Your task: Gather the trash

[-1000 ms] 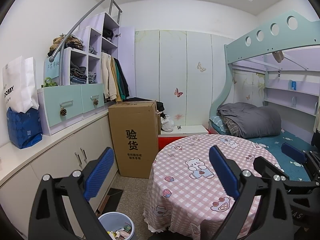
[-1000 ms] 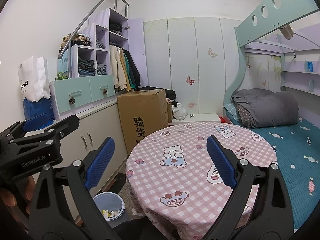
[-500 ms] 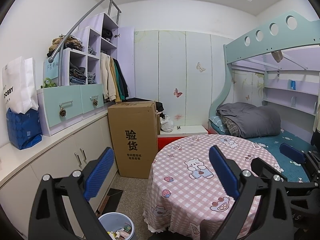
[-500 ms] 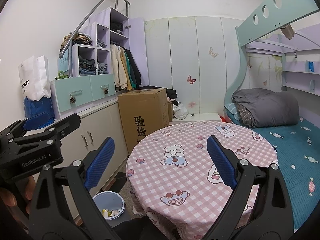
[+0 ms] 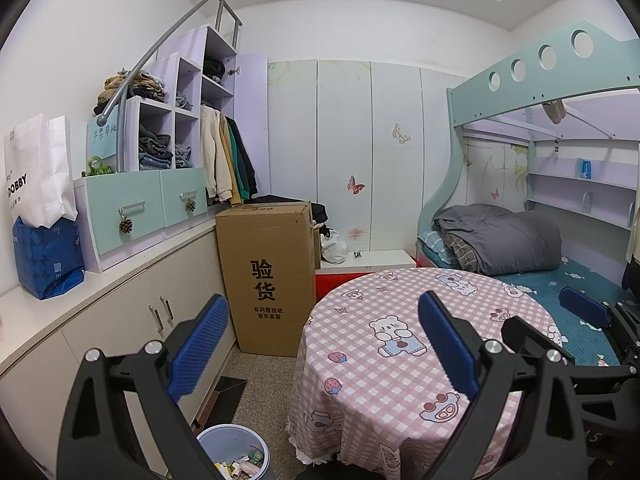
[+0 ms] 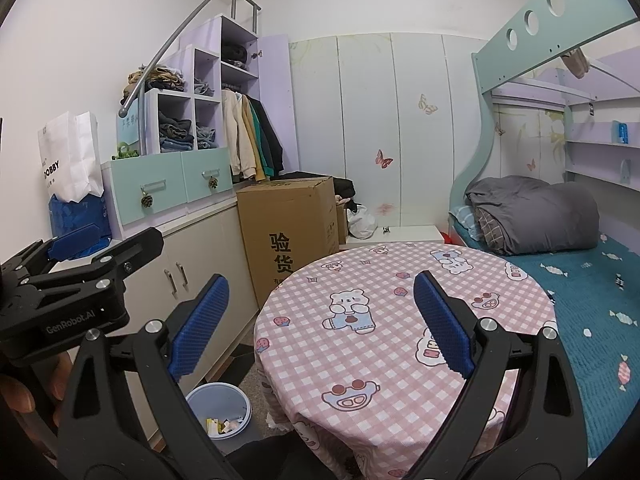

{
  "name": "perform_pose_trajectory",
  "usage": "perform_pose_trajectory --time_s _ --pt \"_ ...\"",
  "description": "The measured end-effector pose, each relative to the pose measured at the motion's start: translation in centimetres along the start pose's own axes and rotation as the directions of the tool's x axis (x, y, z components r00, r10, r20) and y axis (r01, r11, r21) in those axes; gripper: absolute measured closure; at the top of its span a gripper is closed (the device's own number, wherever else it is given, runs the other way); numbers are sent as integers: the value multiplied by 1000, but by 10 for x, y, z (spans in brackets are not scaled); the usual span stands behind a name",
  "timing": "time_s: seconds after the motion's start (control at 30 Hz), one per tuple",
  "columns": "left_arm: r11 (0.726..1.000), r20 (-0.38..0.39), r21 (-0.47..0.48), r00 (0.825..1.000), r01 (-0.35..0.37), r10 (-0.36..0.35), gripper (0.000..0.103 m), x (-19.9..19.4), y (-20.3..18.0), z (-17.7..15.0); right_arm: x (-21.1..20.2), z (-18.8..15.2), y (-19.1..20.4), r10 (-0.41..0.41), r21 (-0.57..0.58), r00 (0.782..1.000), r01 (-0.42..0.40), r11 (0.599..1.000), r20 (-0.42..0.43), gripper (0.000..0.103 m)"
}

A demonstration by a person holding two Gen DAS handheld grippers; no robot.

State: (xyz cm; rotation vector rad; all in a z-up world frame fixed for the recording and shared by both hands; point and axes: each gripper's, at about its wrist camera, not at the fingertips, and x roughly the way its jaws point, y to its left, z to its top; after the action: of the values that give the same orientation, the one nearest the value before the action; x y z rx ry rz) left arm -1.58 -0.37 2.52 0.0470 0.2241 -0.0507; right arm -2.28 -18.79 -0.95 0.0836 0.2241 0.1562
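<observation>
Trash [image 6: 225, 426] sits in the pale blue bin [image 6: 202, 396] on the floor by the round table [image 6: 400, 320]; we cannot tell the scraps apart, and both views cut the bin off behind gripper frames. We see the left gripper [image 5: 322, 340] spread wide, holding nothing; the right gripper [image 6: 322, 320] likewise. On its far side a cardboard box [image 5: 268, 280] hides part of the cabinet [image 5: 120, 320]

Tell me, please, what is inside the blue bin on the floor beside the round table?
The blue bin holds small scraps of paper and wrappers, white and yellow, lying at its bottom. The left wrist view shows similar pieces. A gripper arm covers part of the opening, so anything under it or deeper stays unseen.
</observation>
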Motion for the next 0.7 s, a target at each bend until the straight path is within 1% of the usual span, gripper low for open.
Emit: perform_pose_trajectory --time_s 0.7 --pt "1000 -3 5 1000 -4 4 9 -1 0 -1 -1 -2 -2 0 12 1000 0 1000 -6 11"
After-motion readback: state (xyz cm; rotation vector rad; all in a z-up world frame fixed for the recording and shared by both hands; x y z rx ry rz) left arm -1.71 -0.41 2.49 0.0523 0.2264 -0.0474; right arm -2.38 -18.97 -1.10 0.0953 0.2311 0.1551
